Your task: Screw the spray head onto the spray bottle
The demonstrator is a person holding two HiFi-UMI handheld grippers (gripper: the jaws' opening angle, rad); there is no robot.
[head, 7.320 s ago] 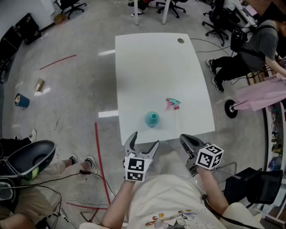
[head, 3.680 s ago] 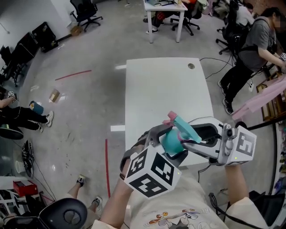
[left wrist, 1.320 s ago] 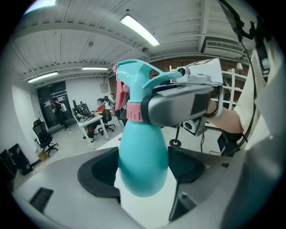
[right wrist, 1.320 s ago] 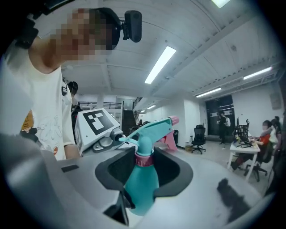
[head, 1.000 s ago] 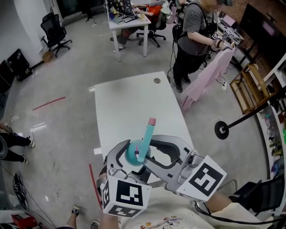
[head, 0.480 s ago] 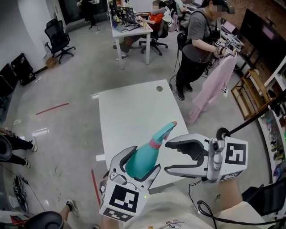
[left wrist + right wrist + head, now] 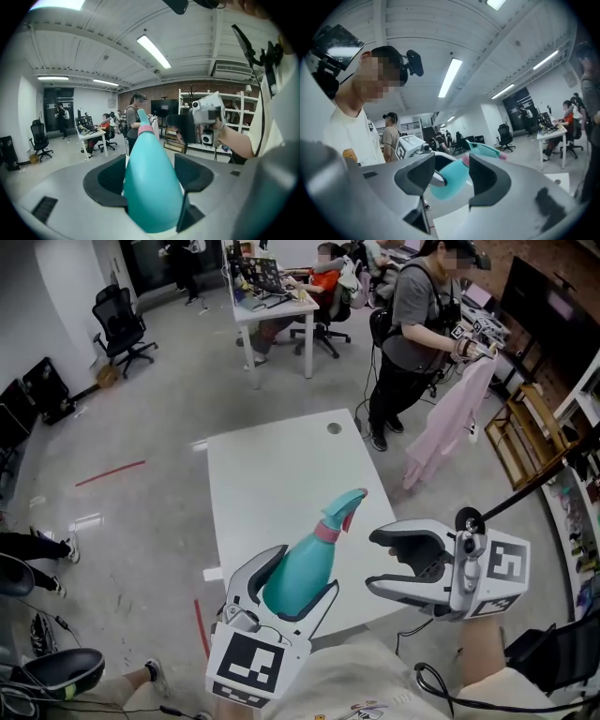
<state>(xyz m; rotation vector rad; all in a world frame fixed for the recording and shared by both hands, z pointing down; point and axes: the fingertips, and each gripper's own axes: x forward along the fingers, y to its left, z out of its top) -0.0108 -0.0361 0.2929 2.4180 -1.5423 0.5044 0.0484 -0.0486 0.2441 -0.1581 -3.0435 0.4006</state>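
The spray bottle [image 7: 302, 570] is teal with a pink collar [image 7: 327, 532]

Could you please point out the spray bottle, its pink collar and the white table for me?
spray bottle [image 7: 302, 570]: head view, middle of its teal body.
pink collar [image 7: 327, 532]: head view, the ring at the bottle's neck.
white table [image 7: 272, 474]: head view, bare part of its top.

1. the table [image 7: 267, 474] top lies open ahead.
2. the bottle [image 7: 314, 554] fills the jaws of the left gripper [image 7: 307, 570].
3. the right gripper [image 7: 373, 562], jaws just opened, stands empty, apart from the bottle.
4. a person [image 7: 417, 320] stands by the table's far right corner.
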